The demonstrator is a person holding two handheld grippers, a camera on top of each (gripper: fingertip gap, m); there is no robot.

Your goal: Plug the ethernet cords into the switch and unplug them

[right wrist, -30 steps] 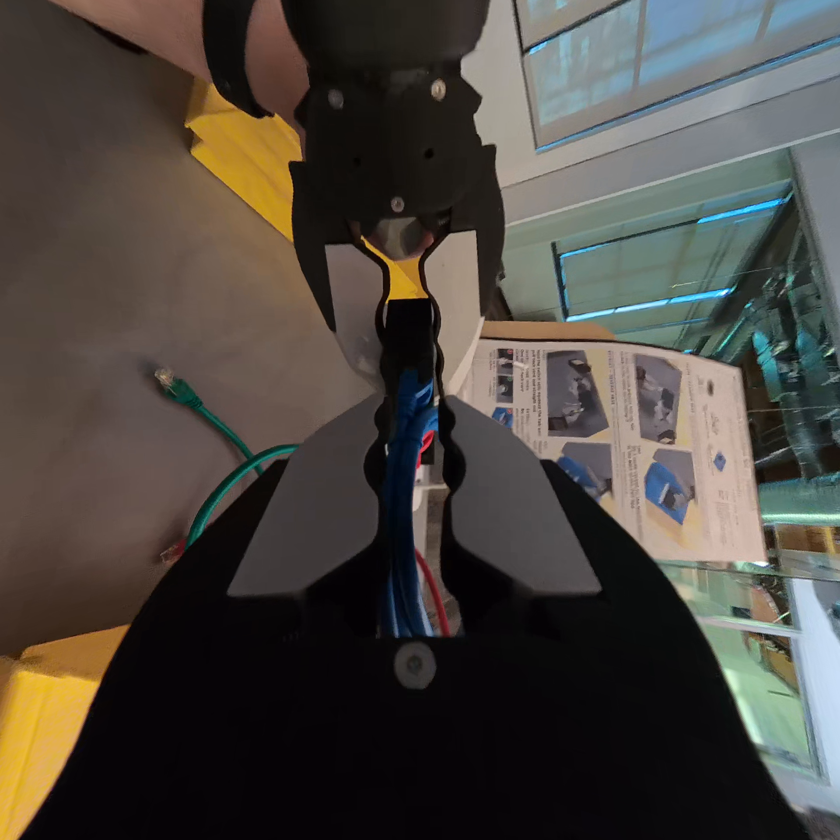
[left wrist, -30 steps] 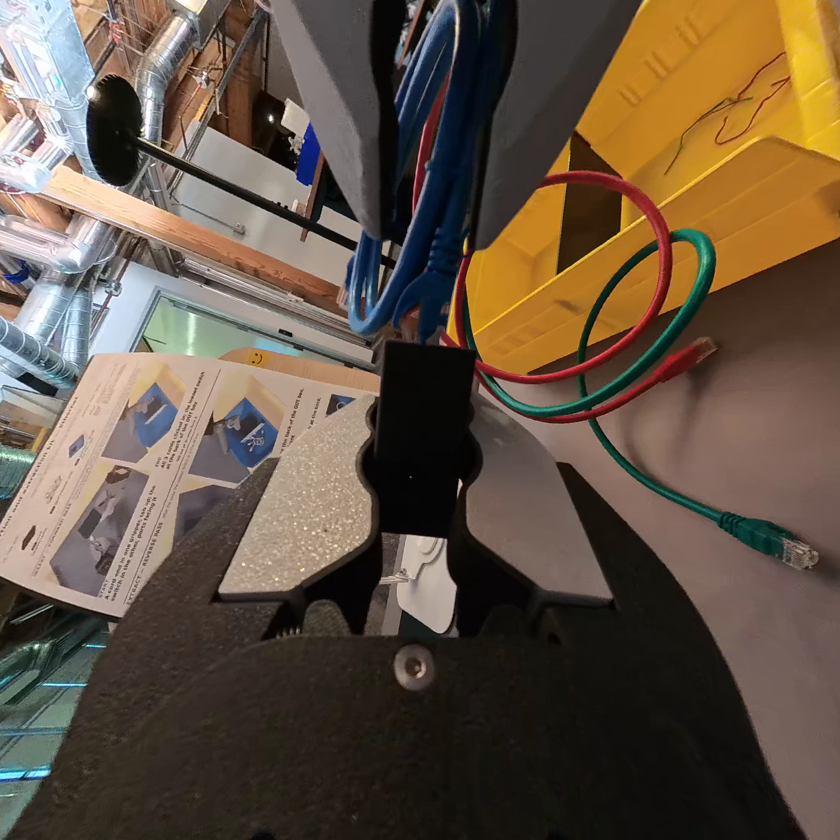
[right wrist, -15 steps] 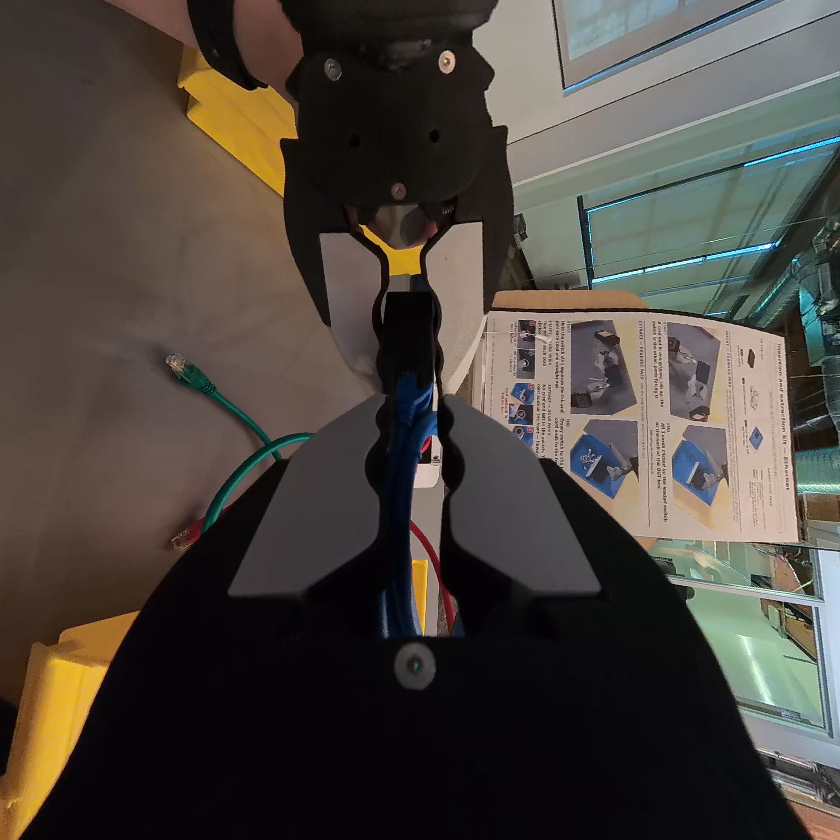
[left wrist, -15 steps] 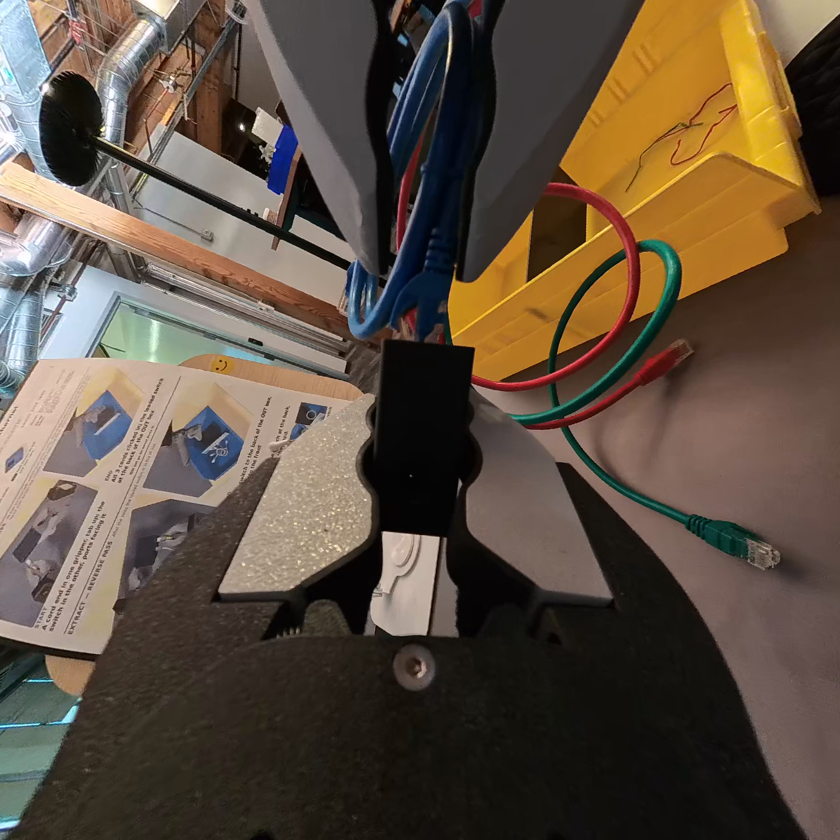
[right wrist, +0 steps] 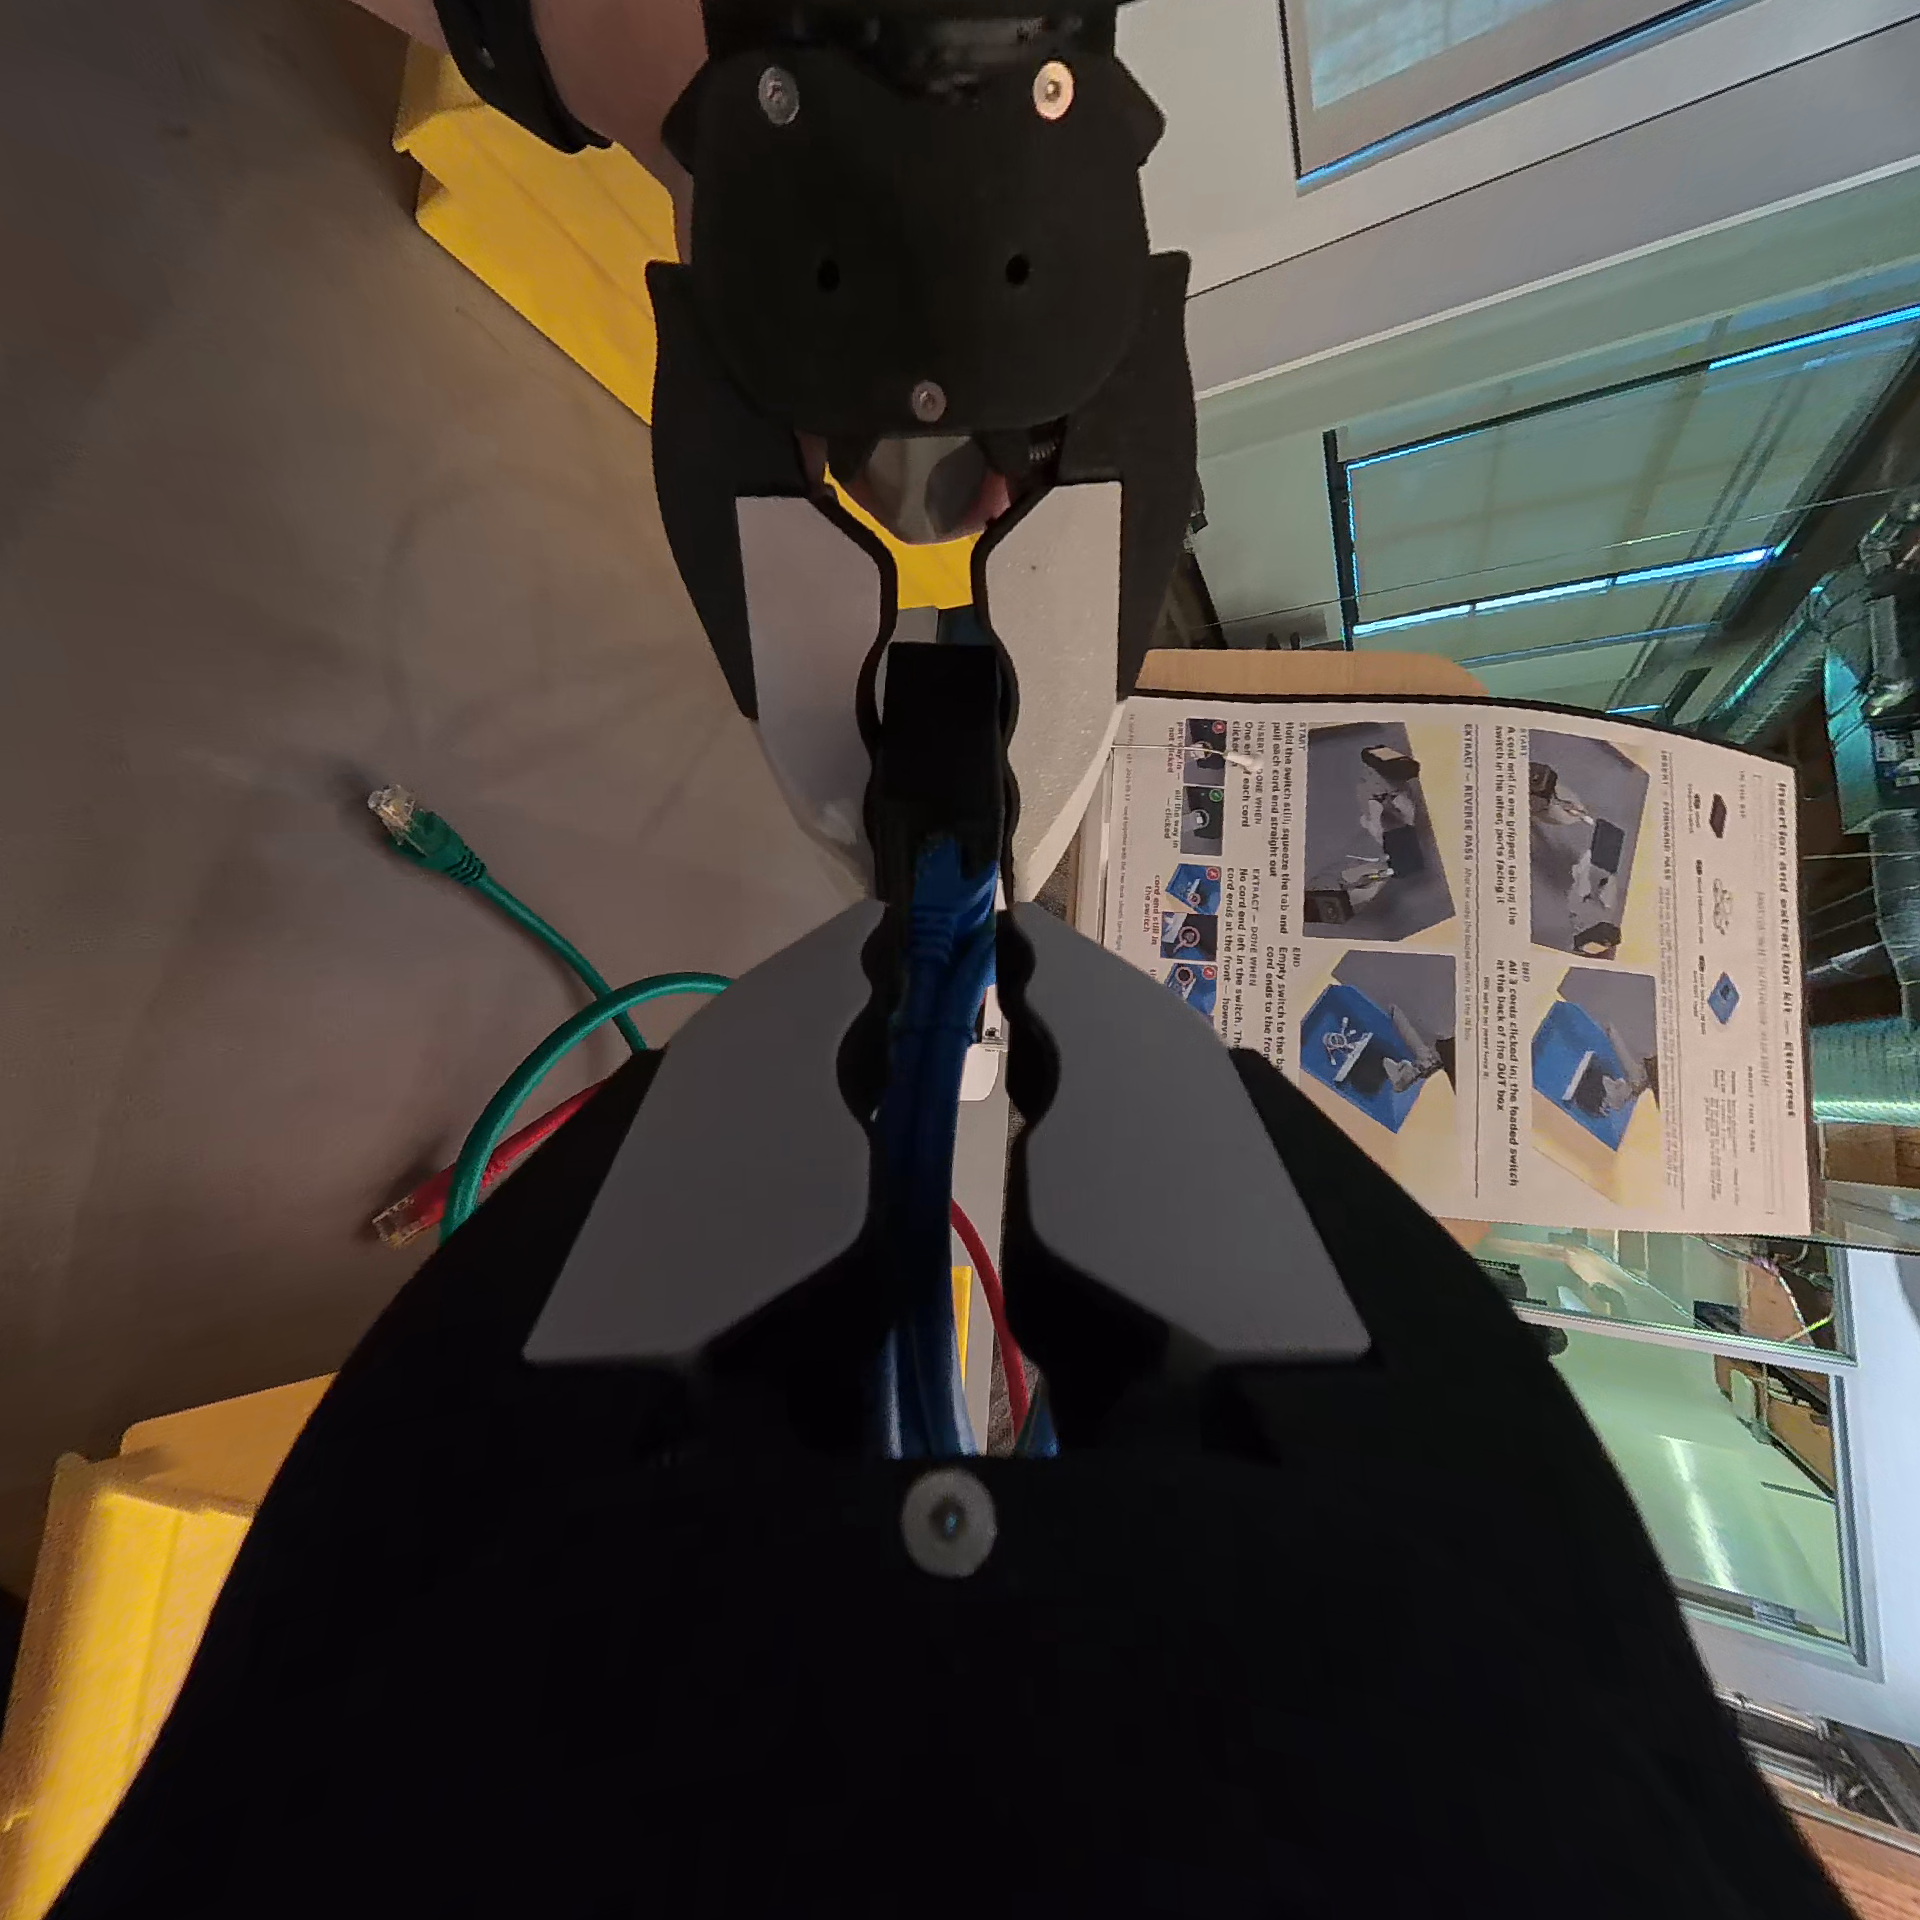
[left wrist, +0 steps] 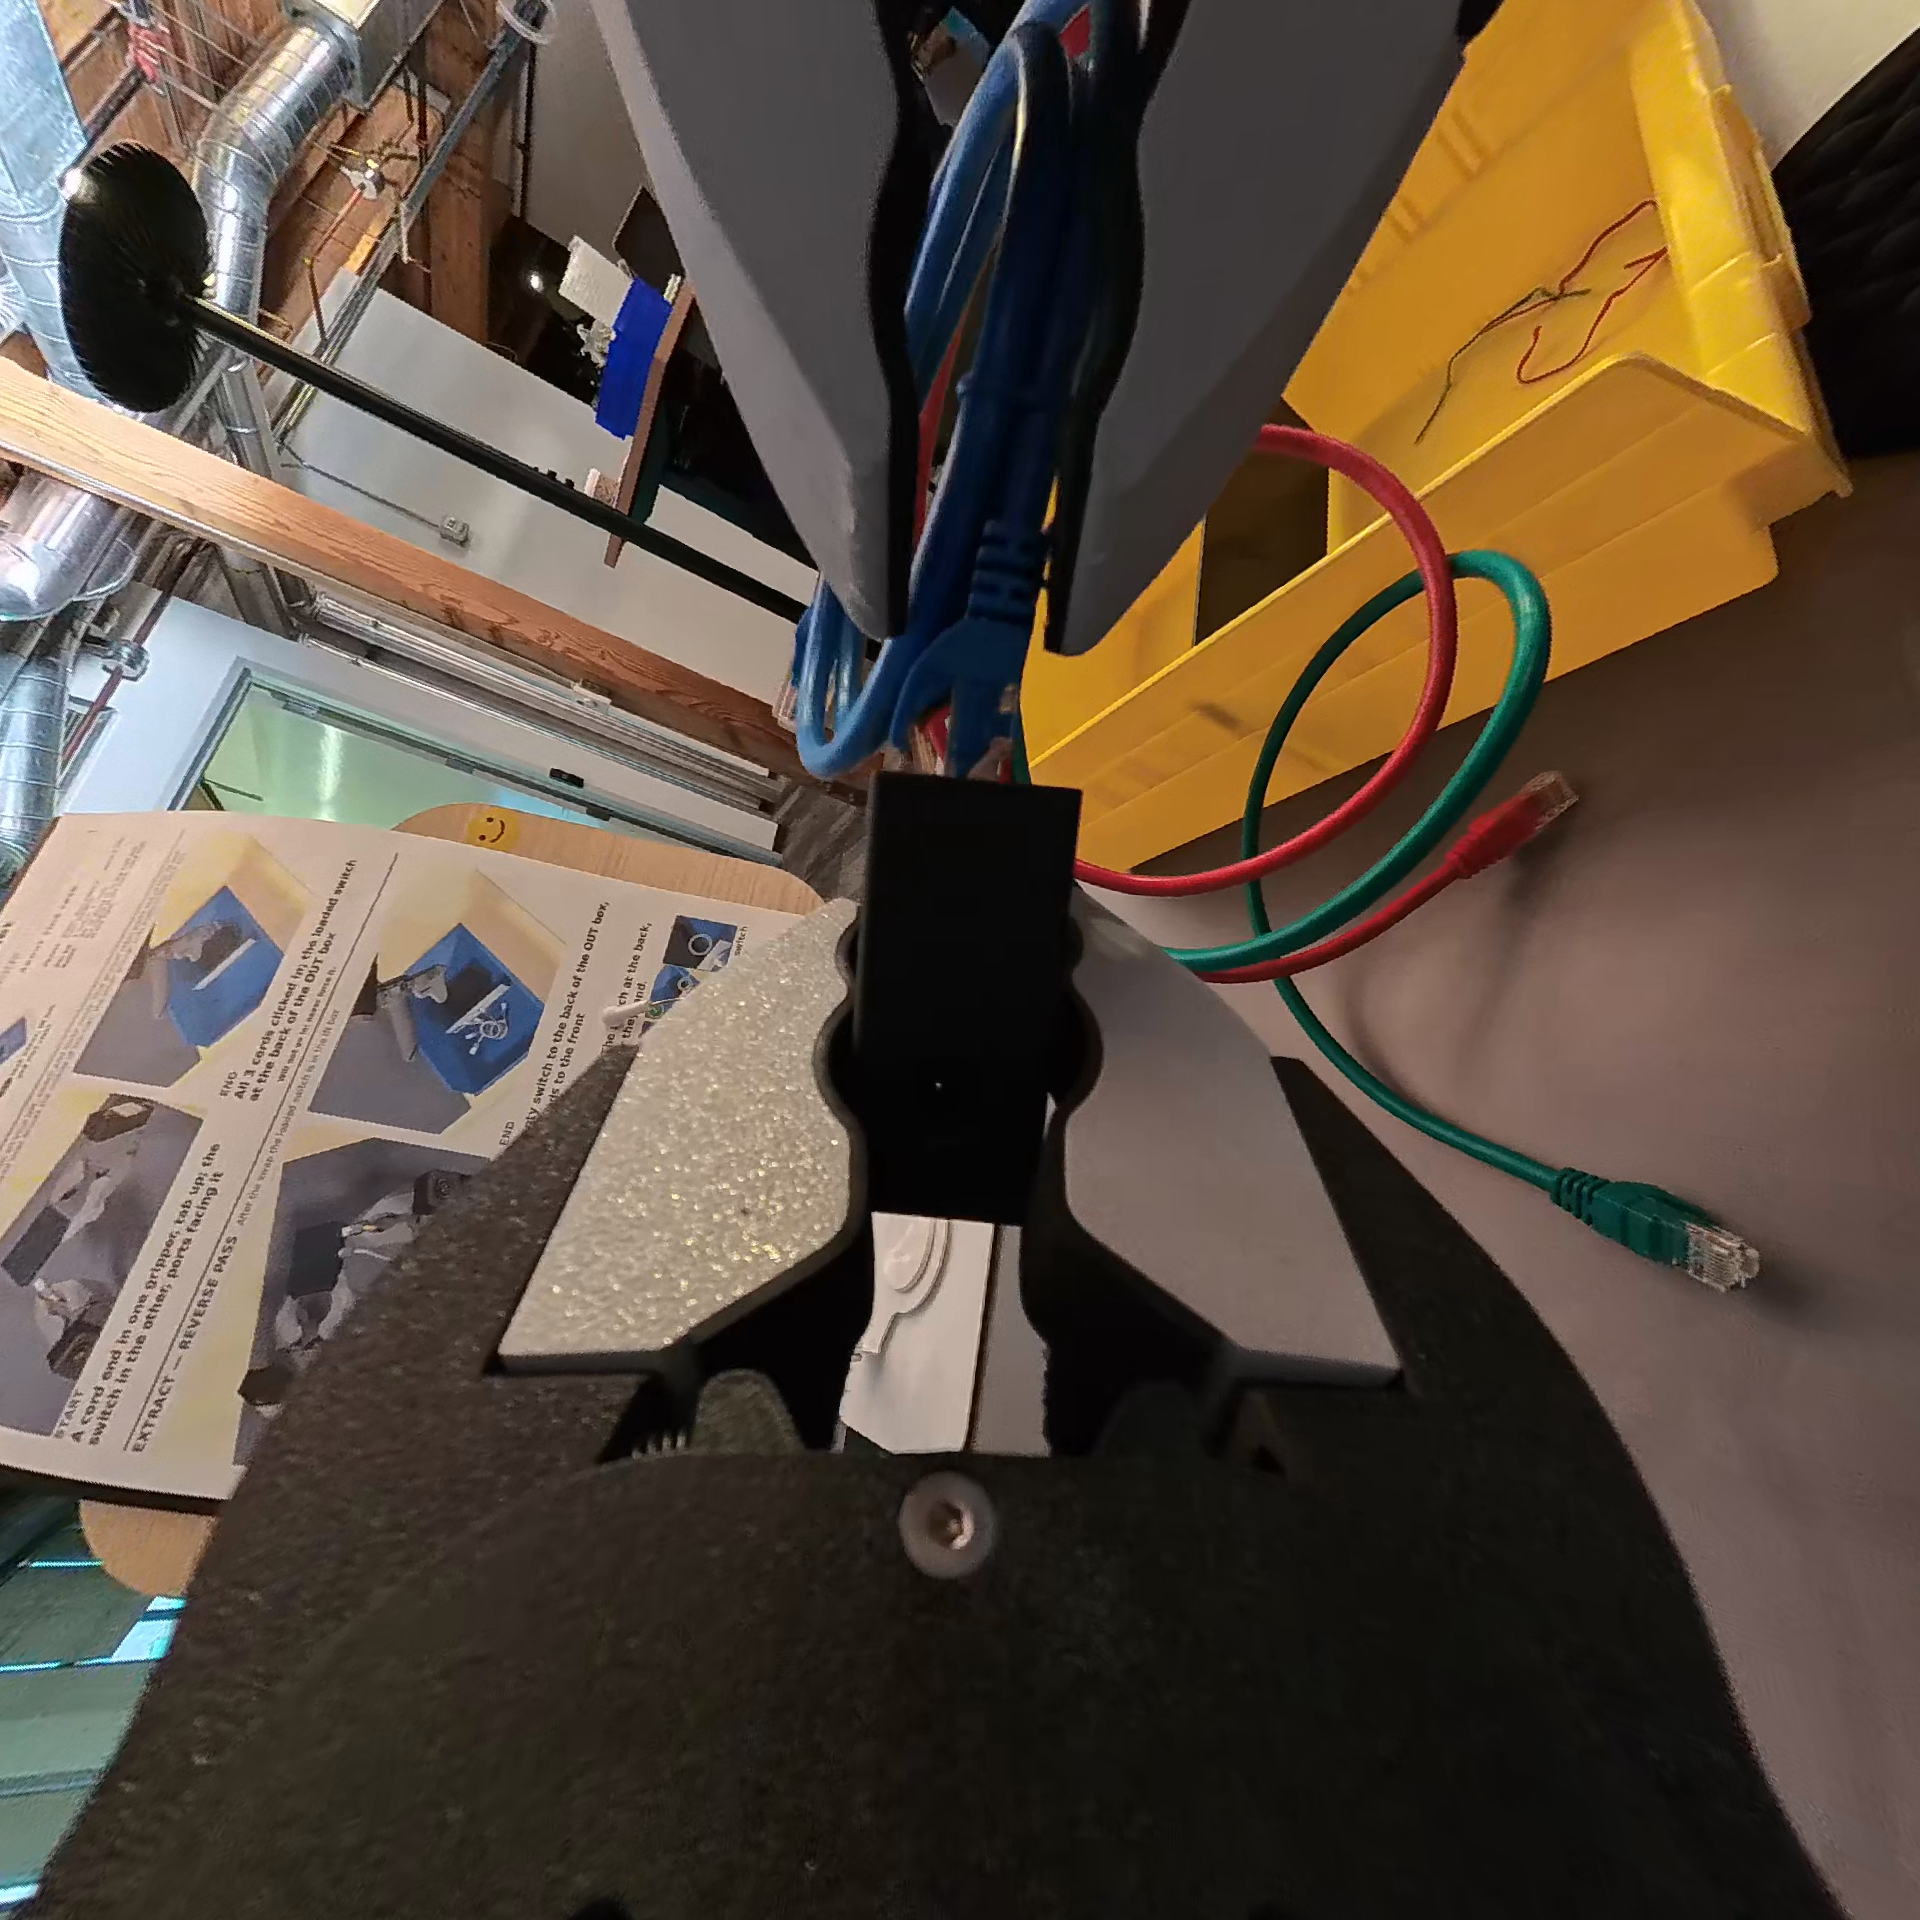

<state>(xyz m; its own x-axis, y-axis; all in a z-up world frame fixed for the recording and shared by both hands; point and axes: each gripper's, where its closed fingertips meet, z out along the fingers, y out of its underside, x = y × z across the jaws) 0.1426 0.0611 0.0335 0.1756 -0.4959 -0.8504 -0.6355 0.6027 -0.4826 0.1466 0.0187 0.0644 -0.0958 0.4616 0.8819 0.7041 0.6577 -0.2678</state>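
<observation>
My left gripper is shut on the black switch and holds it above the table. My right gripper is shut on a bundle of blue ethernet cord, facing the left gripper. The blue plug sits at the switch's port face; I cannot tell if it is seated. The right gripper shows at the top of the left wrist view. A red cord and a green cord lie looped on the table, with their plugs free.
The green plug and the red plug rest on the grey table. A yellow bin stands behind the cords. A printed instruction sheet on a wooden board lies to the left. A second yellow bin is nearby. About 5 centimetres separates my left fingertips from my right.
The two grippers have come a little closer together, bringing the blue plug up to the switch. Both have turned slightly together against the background. Both grips are unchanged.
</observation>
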